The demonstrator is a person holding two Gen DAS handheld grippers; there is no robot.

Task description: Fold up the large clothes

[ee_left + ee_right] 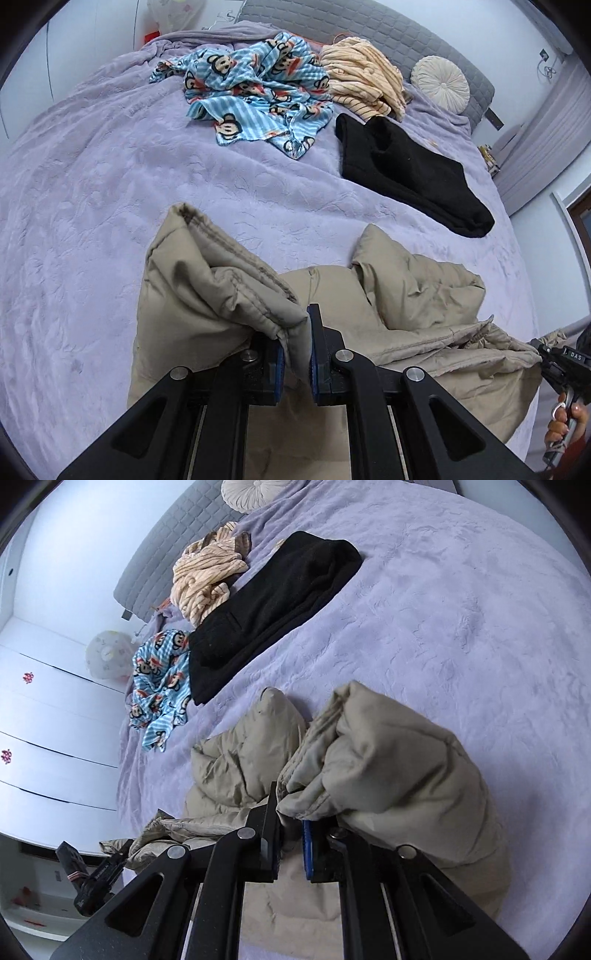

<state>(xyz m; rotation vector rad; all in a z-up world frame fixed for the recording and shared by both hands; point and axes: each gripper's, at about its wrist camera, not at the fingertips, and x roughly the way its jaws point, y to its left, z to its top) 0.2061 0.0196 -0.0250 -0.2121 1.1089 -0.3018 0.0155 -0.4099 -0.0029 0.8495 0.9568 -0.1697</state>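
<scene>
While the beige padded jacket lies bunched at the near side of the bed, both grippers grasp it at a stitched edge. Left gripper: jaws clenched on a folded, seamed hem, which rises as a puffed ridge to the left of the fingers. Right gripper: jaws clenched on a gathered fold of the same jacket, with the quilted bulk draped over and to the right of its fingers. Seen from the left wrist view, the right gripper sits at the jacket's far right edge, with the person's hand on its handle. Beyond the jacket, a broad band of lavender bedspread is open on the left and across the middle. Farther back lies a black garment, well apart from the jacket. A blue monkey-print garment and a cream striped garment lie crumpled near the grey headboard, touching each other. A round cream cushion rests against the headboard at the right corner. White cabinet fronts stand beside the bed in the right wrist view.
</scene>
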